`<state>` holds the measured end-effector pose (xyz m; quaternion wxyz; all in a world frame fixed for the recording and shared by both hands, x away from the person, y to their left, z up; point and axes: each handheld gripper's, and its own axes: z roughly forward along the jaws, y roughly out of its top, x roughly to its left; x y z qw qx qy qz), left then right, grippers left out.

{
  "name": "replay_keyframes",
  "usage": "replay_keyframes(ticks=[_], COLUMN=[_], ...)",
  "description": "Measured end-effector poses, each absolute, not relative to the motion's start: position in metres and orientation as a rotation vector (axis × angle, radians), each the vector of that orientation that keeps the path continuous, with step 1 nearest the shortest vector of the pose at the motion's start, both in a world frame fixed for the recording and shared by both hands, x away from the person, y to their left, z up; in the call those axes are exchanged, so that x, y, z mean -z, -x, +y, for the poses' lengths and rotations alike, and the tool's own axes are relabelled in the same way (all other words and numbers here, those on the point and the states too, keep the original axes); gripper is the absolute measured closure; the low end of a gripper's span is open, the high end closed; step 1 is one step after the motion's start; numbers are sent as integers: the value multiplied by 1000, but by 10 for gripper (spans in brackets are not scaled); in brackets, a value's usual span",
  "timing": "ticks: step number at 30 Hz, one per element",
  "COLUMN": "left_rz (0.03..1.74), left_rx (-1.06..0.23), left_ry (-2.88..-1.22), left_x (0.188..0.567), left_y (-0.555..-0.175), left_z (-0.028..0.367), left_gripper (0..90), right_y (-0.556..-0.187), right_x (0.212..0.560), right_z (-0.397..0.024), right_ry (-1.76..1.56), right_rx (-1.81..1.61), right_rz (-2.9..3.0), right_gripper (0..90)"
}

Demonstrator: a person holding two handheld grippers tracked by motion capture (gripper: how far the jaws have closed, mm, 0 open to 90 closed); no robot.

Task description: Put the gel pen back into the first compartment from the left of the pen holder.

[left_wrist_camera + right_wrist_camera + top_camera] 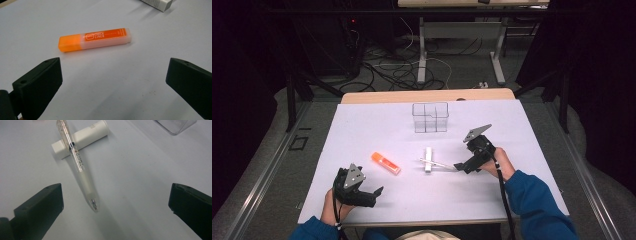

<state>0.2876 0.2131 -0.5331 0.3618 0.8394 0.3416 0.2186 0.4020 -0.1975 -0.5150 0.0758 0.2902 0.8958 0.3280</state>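
Tongs sit one in each hand over a white table; the left gripper is held low at the near left of the sheet, its jaws spread wide with bare table between them; in the left gripper view the same left gripper looks out on an orange highlighter, which lies flat just beyond the jaw tips, its orange cap toward the left jaw and its printed pale barrel toward the right, touching neither jaw; from the high view the orange highlighter lies ahead and to the right of that gripper.

The right gripper is held by a hand in a blue sleeve, jaws pointing left toward a clear pen; in the right gripper view the right gripper stands open, and the clear pen lies with its tip just ahead of the gap, nearer the left jaw, not touching either; the pen's far part rests across a white tube that lies crosswise under it.

Beyond the right gripper, farther up the table, stands a clear divided box, upright, well apart from both tongs.
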Motion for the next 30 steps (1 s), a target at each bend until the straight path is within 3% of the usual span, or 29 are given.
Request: replay_keyframes(ticks=[30], left_rz=[879], left_rx=[-559], left_ry=[-2161], left_x=[534], left_y=[-288], left_z=[212], left_gripper=[6], right_y=[-395], right_x=[515], right_z=[-158], right_ry=[-631], right_rx=[-843], right_rz=[2764], right_gripper=[0])
